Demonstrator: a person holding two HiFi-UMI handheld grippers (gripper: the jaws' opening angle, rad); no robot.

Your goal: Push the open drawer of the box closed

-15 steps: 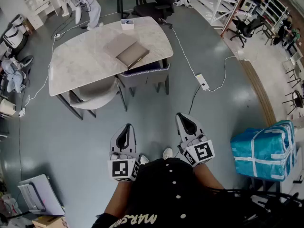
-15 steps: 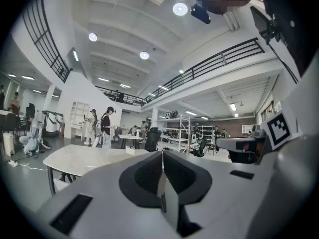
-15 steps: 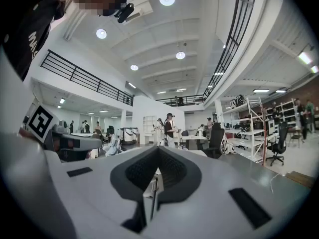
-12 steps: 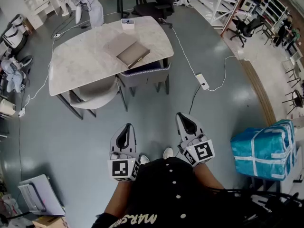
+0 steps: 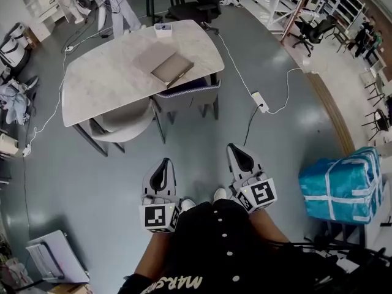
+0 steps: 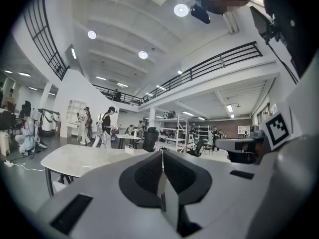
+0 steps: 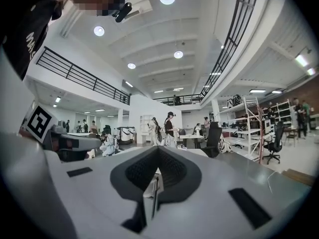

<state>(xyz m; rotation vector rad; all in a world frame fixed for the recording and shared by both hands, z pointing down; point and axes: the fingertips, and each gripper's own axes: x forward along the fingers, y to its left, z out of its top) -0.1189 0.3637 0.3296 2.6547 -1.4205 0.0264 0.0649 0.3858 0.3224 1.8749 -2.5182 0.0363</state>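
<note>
A flat grey-brown box (image 5: 157, 57) lies on the pale marble table (image 5: 104, 87), far ahead of me. Its darker drawer (image 5: 173, 71) sticks out toward the table's near right edge. Both grippers hang low, close to my body and well short of the table. The left gripper (image 5: 160, 170) is shut with nothing in it, its jaws meeting in the left gripper view (image 6: 162, 156). The right gripper (image 5: 242, 158) is shut and empty too, its jaws together in the right gripper view (image 7: 158, 153). The box does not show clearly in either gripper view.
A grey chair (image 5: 122, 124) and a blue-rimmed chair (image 5: 191, 94) are tucked under the table's near side. A power strip (image 5: 259, 101) with cables lies on the floor at right. A blue wrapped bundle (image 5: 340, 185) stands at right. A person (image 5: 119, 5) stands beyond the table.
The head view has shifted slightly, so the room sits a little differently in the picture. Both grippers stay shut in the same place near my body.
</note>
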